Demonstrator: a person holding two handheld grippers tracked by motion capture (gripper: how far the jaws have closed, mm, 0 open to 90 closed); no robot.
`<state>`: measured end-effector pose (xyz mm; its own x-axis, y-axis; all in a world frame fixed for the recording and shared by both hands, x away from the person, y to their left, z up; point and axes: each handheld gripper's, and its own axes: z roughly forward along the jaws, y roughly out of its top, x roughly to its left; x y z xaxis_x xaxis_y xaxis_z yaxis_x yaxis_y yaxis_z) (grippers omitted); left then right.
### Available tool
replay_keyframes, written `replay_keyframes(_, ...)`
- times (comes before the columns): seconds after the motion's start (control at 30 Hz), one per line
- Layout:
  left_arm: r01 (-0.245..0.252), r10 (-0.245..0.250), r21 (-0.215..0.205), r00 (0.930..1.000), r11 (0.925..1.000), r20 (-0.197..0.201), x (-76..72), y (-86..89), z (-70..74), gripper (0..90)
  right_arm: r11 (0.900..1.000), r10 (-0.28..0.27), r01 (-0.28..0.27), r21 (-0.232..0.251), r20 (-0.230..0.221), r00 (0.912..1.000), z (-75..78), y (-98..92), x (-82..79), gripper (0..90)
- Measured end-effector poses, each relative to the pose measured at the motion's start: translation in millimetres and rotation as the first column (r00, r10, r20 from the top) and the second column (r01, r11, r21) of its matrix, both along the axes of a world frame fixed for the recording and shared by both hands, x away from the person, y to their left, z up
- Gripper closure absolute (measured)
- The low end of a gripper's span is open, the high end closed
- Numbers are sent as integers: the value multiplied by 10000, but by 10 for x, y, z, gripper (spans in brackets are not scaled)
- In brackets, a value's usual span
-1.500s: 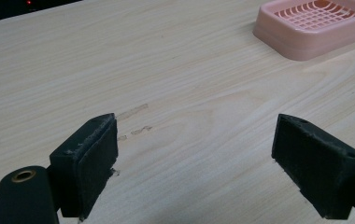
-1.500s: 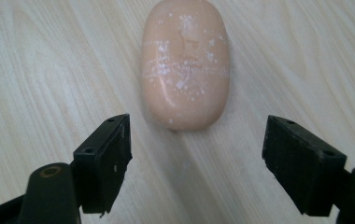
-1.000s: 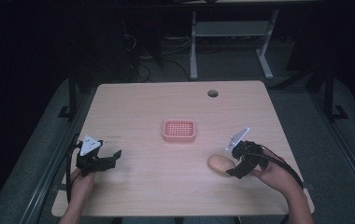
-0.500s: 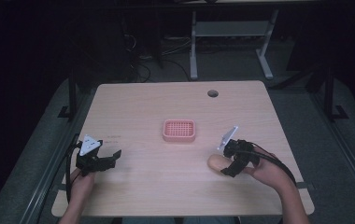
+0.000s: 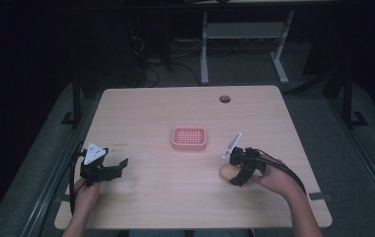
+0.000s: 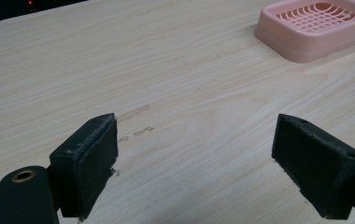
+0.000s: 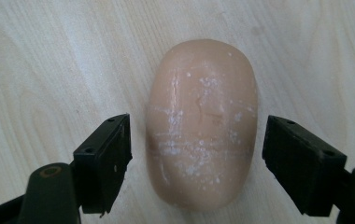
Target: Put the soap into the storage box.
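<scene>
Right gripper view showed the bar of soap (image 7: 201,123) lying flat on the table (image 7: 49,56), its long axis running away from the camera, with your right claw (image 7: 196,158) released and straddling it: one pad on each long side, a small gap left at both, neither pad touching. You had set the jaws across the narrow width, likely because that span fits the opening and gives the pads flat sides to press on. In the high view the soap (image 5: 226,171) sat near the table's right front, partly under your right claw (image 5: 239,169), with the pink soap dish (image 5: 189,138) just beyond it toward the middle, probably where the bar was meant to go. Your left claw (image 5: 115,167) was released too, parked over bare wood at the left front, well apart from the soap, pointing toward the soap dish (image 6: 315,28) with nothing between its pads.
</scene>
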<state>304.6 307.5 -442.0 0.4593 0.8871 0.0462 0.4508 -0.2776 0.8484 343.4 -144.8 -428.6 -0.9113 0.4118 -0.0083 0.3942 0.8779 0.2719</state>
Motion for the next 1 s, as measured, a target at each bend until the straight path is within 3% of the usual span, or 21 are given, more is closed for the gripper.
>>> replay_keyframes(0.43, -6, 6, -7, 10000, 10000, 23, 2, 8, 2, 142, 9990, 30, -47, -451, -361, 9993, -137, 86, 89, 285)
replay_keyframes(0.63, -9, 9, -43, 10000, 10000, 35, 3, 11, 1, 142, 9993, -19, 0, -364, -505, 9987, -153, 83, 106, 305)
replay_keyframes(1.0, -55, 55, -76, 10000, 10000, 62, 1, 17, 4, 142, 9985, 148, -168, -512, -383, 9992, -144, 92, 106, 316)
